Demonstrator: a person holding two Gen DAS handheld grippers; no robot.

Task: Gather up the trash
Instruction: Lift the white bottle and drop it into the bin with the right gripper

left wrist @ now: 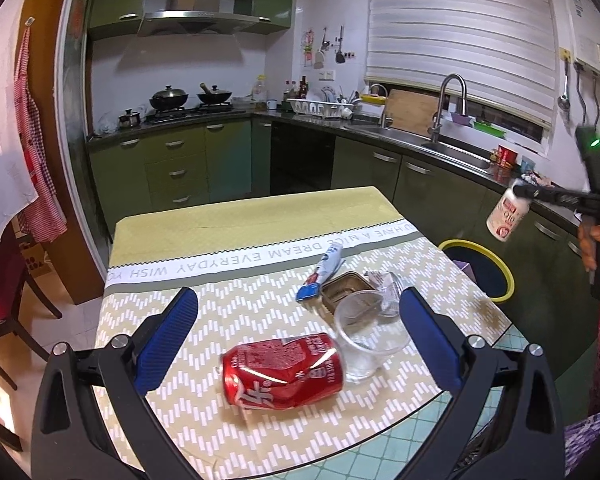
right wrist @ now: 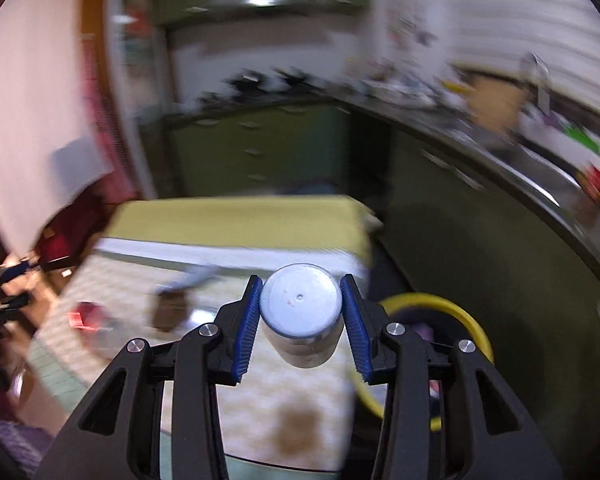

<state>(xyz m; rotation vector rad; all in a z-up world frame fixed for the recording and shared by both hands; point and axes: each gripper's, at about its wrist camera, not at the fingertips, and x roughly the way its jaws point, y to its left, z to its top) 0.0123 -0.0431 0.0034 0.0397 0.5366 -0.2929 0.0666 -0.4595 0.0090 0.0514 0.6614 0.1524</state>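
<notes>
1. right gripper (right wrist: 301, 312) clamped on a small white bottle (right wrist: 301, 320), blue pads pressing both sides; seen end-on, round flat end facing cam.
2. left-wrist view: same bottle held in the air, above and beyond yellow-rimmed bin (left wrist: 496, 264), which sits beside the table's right edge.
3. left gripper (left wrist: 300, 324) fingers wide apart, nothing between pads, hovering over table (left wrist: 204, 224).
4. still on cloth: dented red can (left wrist: 284, 370) on its side, clear plastic cup (left wrist: 370, 338) touching it, small tin (left wrist: 346, 290), blue-white tube (left wrist: 320, 274), crumpled wrapper (left wrist: 386, 286).
</notes>
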